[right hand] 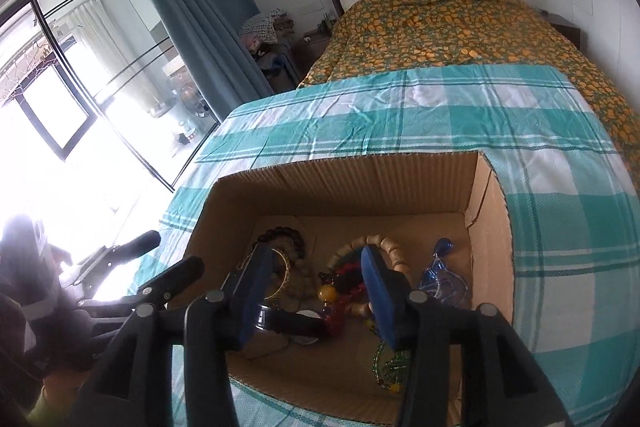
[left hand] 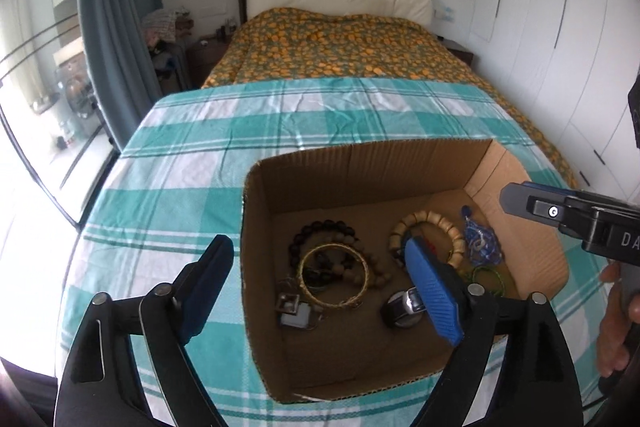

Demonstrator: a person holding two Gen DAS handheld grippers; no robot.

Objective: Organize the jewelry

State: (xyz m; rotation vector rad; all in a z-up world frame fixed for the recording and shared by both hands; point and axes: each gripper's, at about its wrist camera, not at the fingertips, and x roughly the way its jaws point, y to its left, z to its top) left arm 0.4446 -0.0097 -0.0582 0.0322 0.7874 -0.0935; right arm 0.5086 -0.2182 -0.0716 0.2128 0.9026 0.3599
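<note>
Watch (left hand: pixel 402 307) clear in left view, hidden in right.

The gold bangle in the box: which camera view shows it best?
The left wrist view: the gold bangle lies there as a whole ring, unobstructed. In the right wrist view, a finger of the right hand-held gripper covers most of the bangle.

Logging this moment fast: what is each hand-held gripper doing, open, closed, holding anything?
Left hand-held gripper: open wide, holding nothing, straddling the cardboard box's left wall.
Right hand-held gripper: open, holding nothing, over the jewelry in the box.
</note>
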